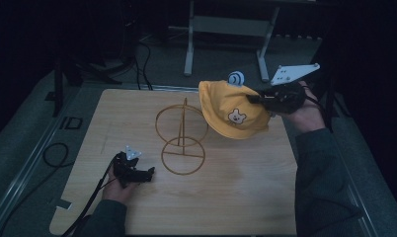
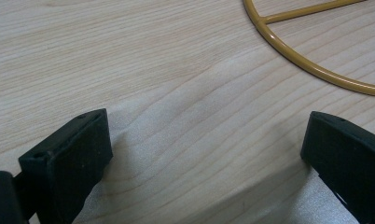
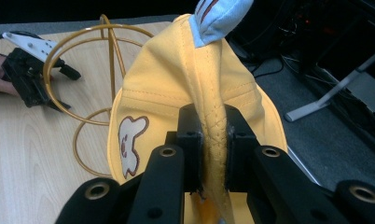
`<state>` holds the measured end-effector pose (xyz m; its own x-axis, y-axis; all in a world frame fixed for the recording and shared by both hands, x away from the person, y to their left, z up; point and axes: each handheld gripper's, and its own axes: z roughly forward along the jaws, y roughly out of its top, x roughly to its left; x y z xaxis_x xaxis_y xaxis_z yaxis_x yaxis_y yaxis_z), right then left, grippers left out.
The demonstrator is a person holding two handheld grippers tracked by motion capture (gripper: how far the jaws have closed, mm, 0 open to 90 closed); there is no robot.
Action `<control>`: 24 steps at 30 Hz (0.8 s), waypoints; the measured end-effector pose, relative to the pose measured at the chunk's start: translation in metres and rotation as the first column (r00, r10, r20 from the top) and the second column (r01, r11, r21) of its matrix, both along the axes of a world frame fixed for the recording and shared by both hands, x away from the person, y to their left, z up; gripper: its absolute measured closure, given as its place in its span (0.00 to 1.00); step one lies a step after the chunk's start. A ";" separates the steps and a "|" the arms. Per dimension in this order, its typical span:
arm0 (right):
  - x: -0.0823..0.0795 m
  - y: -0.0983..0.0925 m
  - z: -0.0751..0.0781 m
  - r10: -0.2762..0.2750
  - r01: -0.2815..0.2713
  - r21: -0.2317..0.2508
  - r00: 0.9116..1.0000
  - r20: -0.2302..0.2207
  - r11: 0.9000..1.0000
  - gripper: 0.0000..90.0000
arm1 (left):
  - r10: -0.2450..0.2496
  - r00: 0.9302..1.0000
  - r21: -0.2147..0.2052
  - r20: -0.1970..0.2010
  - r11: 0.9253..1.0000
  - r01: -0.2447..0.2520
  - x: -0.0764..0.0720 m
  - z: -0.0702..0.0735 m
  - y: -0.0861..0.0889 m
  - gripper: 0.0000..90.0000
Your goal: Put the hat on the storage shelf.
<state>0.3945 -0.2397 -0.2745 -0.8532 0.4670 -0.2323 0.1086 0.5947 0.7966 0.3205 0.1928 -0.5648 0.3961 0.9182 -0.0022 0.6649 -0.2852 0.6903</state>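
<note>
Seen from above, the right gripper (image 1: 258, 98) holds a yellow fabric hat (image 1: 231, 111) in the air over the far right of the wooden table (image 1: 246, 197), just right of a gold wire stand (image 1: 181, 136) built of two rings. Its own view shows the jaws clamped on a quilted fold. The left gripper (image 2: 204, 154) rests near the stand's base ring, jaws wide apart, holding nothing.

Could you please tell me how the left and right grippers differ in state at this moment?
The left gripper is open with nothing between its jaws, while the right gripper is shut on the yellow hat. The left gripper sits low at the wooden table; the right gripper is raised, the hat hanging beside the wire stand. Both are hand-held.
</note>
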 end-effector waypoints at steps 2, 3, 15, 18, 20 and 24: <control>-0.001 0.001 0.001 0.004 -0.004 0.002 1.000 0.001 1.000 0.89 | -0.001 1.000 0.000 -0.001 1.000 0.001 0.000 0.000 0.000 0.02; -0.001 0.002 0.002 0.005 -0.005 0.001 1.000 0.003 1.000 0.89 | 0.000 1.000 -0.001 -0.001 1.000 0.000 0.000 0.000 0.000 0.02; -0.003 0.017 0.010 0.046 -0.046 0.014 0.999 0.013 0.999 0.89 | 0.000 1.000 0.000 0.000 1.000 0.000 0.000 0.000 0.000 0.02; -0.002 0.023 0.011 0.058 -0.058 0.015 0.998 0.016 0.998 0.89 | 0.000 1.000 0.000 0.000 1.000 0.000 0.000 0.000 0.000 0.02; -0.002 0.027 0.012 0.064 -0.064 0.015 0.998 0.017 0.998 0.89 | 0.000 1.000 0.000 0.000 1.000 0.000 0.000 0.000 0.000 0.02; -0.001 0.034 0.013 0.073 -0.074 0.017 0.997 0.015 0.997 0.89 | -0.001 1.000 0.001 0.001 1.000 0.001 0.000 0.000 0.000 0.02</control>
